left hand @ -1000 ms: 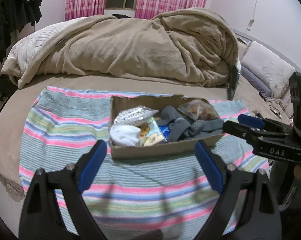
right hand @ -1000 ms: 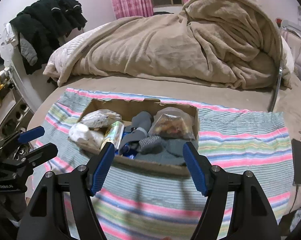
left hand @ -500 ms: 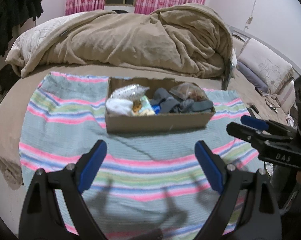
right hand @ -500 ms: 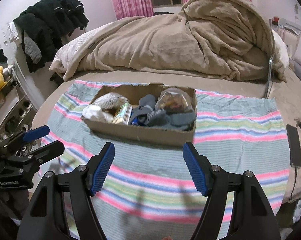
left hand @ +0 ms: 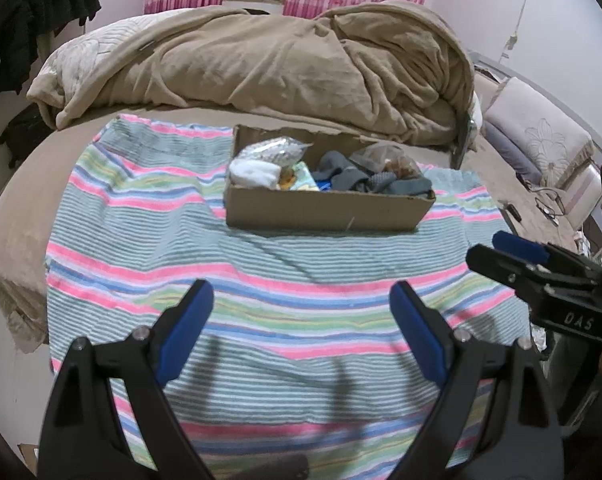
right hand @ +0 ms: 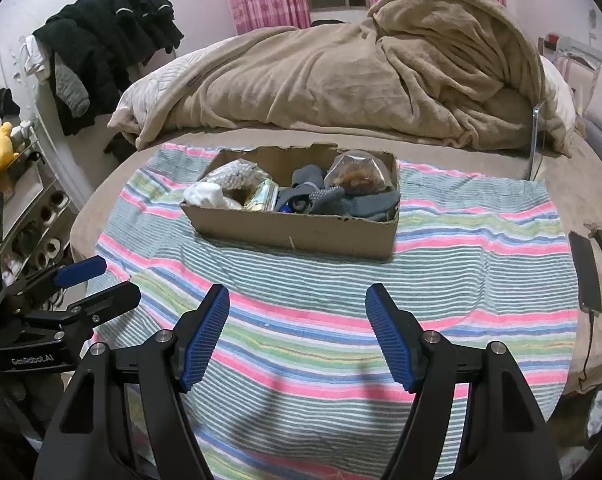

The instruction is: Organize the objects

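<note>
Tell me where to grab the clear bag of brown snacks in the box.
Take the clear snack bag by its bunched, peaked top, coming down from above. It stands proud at the cardboard box's right end, while grey socks and the box walls crowd its sides. The right tongs, open, sit nearer.

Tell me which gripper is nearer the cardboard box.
Hard to call: both are well back from the cardboard box. The left gripper and right gripper both hover open over the striped towel, box straight ahead, right perhaps marginally closer.
</note>
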`<move>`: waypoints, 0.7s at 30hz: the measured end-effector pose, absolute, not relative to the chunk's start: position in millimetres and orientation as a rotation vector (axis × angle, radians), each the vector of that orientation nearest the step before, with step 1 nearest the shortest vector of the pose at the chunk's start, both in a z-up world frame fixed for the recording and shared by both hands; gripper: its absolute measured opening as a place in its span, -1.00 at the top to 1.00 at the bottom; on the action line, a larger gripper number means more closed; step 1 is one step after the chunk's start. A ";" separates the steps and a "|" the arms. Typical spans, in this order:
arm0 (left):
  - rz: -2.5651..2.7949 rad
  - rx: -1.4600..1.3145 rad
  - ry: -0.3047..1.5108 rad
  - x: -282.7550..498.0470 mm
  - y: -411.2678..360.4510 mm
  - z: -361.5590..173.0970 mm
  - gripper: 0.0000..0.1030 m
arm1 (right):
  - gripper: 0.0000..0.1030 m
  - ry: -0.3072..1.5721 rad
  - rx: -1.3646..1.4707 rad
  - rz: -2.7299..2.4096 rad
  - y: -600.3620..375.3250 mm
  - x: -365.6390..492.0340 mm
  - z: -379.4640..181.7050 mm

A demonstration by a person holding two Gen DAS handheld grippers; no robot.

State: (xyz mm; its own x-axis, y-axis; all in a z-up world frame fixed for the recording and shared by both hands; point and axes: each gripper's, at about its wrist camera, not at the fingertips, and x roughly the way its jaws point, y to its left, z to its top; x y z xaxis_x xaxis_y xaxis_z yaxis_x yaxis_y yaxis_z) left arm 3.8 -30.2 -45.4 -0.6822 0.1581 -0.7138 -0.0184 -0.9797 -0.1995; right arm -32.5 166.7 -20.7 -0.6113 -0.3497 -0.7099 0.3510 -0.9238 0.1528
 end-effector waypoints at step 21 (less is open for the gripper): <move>2.791 -1.202 -0.259 3.2 -27.8 -43.9 -0.77 | -0.44 -0.006 1.107 -2.524 169.8 -35.3 -22.8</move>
State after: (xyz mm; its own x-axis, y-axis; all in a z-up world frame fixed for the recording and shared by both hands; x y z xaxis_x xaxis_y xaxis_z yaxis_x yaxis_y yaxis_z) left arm 3.2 -27.8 -43.9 -0.6860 0.1505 -0.7119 -0.0170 -0.9814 -0.1911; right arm -35.3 169.8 -22.8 -0.6161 -0.3459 -0.7077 0.3423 -0.9267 0.1550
